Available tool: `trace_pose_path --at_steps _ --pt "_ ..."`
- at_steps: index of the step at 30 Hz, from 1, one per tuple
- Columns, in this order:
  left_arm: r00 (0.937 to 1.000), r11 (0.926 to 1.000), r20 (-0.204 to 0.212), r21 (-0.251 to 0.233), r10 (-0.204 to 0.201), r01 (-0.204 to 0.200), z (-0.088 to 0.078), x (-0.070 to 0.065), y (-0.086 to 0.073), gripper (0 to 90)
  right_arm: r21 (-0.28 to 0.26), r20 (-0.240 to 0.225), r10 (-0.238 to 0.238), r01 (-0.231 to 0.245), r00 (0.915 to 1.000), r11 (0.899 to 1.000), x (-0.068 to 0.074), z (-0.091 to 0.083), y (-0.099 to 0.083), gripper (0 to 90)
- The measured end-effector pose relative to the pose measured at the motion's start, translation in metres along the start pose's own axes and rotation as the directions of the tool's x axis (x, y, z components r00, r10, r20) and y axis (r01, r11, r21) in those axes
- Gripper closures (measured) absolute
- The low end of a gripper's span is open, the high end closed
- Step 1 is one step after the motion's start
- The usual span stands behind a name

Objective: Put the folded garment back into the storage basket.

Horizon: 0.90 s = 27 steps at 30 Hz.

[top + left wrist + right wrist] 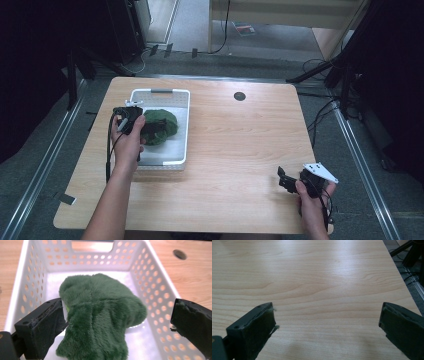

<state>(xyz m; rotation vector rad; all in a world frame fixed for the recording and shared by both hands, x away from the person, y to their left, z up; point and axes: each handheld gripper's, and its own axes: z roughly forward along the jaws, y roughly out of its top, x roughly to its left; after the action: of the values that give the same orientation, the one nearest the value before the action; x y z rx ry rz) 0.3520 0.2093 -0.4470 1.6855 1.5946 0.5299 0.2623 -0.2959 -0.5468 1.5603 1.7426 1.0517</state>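
A: Starting nearest, what is the right hand doing?

B: It is holding the right tongs [286, 179] low over the near right corner of the table [240, 150], with the jaws spread wide and nothing between them. In the right gripper view they are framing bare wood.

A: And the left?

B: The left tongs [117, 322] are reaching into the white basket [184, 125] at the left of the table. The jaws are standing apart around the green plush toy [100, 315], which is lying inside the basket. The left jaw is touching the fur; the right jaw is well clear, so nothing is being pinched yet.

A: What could be going wrong from here?

B: I am guessing, but the toy is soft and bulky, so jaws closing off-centre may be catching only loose fur and letting it slip. The basket looks light, and it may be dragging or tipping if the tongs snag its perforated wall.

A: And the surroundings, moving outward?

B: The table is pale wood grain with rounded corners and a dark round cable hole [239, 96] near the far edge. Beyond it, grey flooring is running under metal rails at both sides, dark stands and loose cables are sitting at the edges, and a light wooden cabinet is standing at the back.
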Motion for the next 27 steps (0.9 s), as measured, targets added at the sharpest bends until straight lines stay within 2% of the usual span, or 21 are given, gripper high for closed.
trace_pose_path --at_steps 6,15,22,27 --pt "0.9985 0.9978 0.021 -0.044 0.051 -0.050 -0.019 -0.006 -0.005 0.0 -0.001 0.001 -0.003 0.003 1.0000 1.000 0.000 0.000 0.000 0.8" --pt "0.9976 0.9933 0.037 -0.101 0.059 -0.055 -0.040 -0.001 -0.024 0.0 -0.001 0.001 -0.008 0.008 1.0000 1.000 0.000 0.000 0.000 0.8" --pt "0.9968 0.9889 0.047 -0.137 0.064 -0.057 -0.054 0.010 -0.038 0.0 0.001 0.002 -0.007 0.007 1.0000 1.000 0.000 0.000 0.000 0.8" --pt "0.9978 0.9854 0.045 -0.165 0.048 -0.040 -0.062 0.020 -0.052 0.0 0.000 0.003 -0.008 0.008 1.0000 1.000 0.000 0.000 0.000 0.8"
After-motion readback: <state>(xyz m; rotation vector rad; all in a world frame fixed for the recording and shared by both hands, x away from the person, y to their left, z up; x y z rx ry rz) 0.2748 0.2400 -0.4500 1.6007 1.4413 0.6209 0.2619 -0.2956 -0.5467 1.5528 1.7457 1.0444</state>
